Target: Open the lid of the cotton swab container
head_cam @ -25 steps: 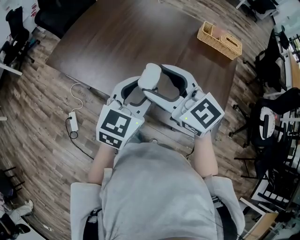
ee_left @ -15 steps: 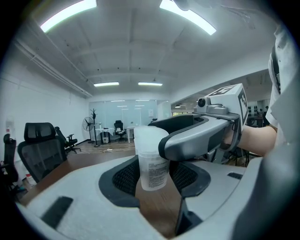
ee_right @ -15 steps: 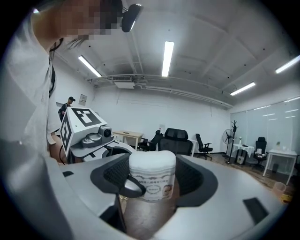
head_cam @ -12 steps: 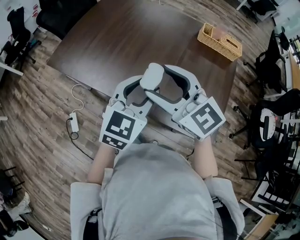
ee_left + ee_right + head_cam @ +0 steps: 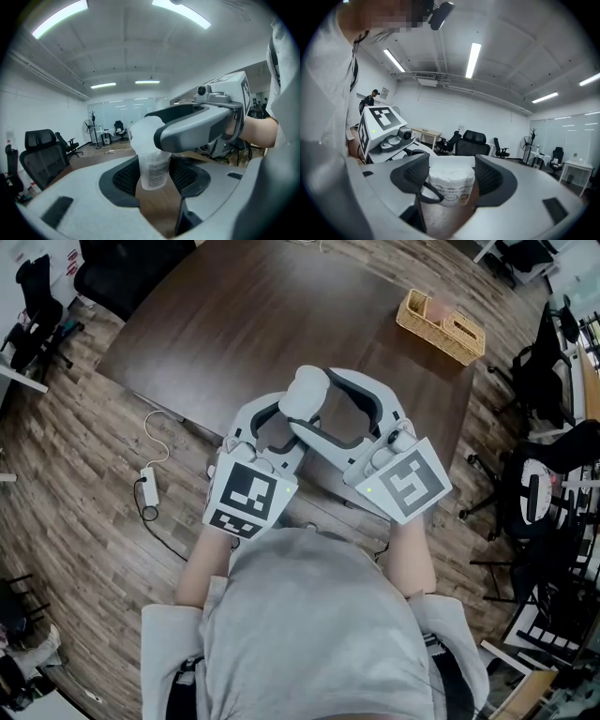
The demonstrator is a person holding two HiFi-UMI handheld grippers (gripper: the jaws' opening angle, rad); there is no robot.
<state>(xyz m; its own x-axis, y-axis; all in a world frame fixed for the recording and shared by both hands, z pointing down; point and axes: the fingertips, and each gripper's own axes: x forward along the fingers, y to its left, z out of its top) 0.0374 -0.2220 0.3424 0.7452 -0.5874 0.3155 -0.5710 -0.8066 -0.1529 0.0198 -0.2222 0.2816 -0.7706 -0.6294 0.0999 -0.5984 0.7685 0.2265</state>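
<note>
Here the cotton swab container [image 5: 305, 393] hangs in the air over the near edge of the dark table [image 5: 234, 320], caught between both grippers. The left gripper [image 5: 154, 174] pinches its clear lower body between the mesh pads. That gripper's view alone shows the printed label. The right gripper [image 5: 451, 182] clamps the white upper end, crossing over the left one. The head view gives only a white lump there, but it does take in a wicker basket [image 5: 441, 322] at the table's far corner.
</note>
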